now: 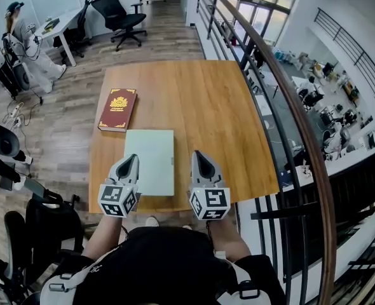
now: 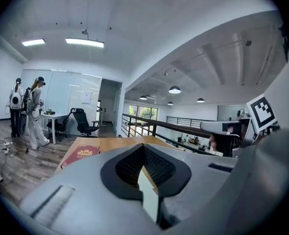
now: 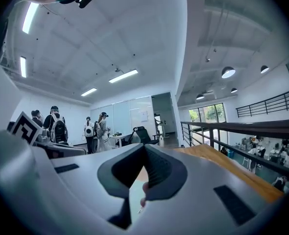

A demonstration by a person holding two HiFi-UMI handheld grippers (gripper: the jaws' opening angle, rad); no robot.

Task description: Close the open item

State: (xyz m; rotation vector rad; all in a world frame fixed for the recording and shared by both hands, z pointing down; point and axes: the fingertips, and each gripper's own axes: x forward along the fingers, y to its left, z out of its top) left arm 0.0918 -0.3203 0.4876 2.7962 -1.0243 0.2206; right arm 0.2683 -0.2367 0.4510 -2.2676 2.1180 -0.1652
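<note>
A pale green flat case [image 1: 150, 161] lies on the wooden table [image 1: 200, 100] near its front edge, its lid down flat. My left gripper [image 1: 131, 159] hovers over the case's near left corner with its jaws shut and nothing between them. My right gripper [image 1: 199, 155] is held just right of the case, also shut and empty. In the left gripper view the closed left gripper [image 2: 143, 148] points level across the table, a strip of the pale case [image 2: 148, 192] showing below the tips. The right gripper [image 3: 144, 151] looks level too, along the table.
A red book [image 1: 117, 108] with a gold emblem lies behind the case on the table's left side, also seen as the book [image 2: 81, 154]. A railing [image 1: 270, 75] runs along the table's right. An office chair [image 1: 121, 14], a white desk [image 1: 57, 30] and a person [image 1: 28, 49] are at the far left.
</note>
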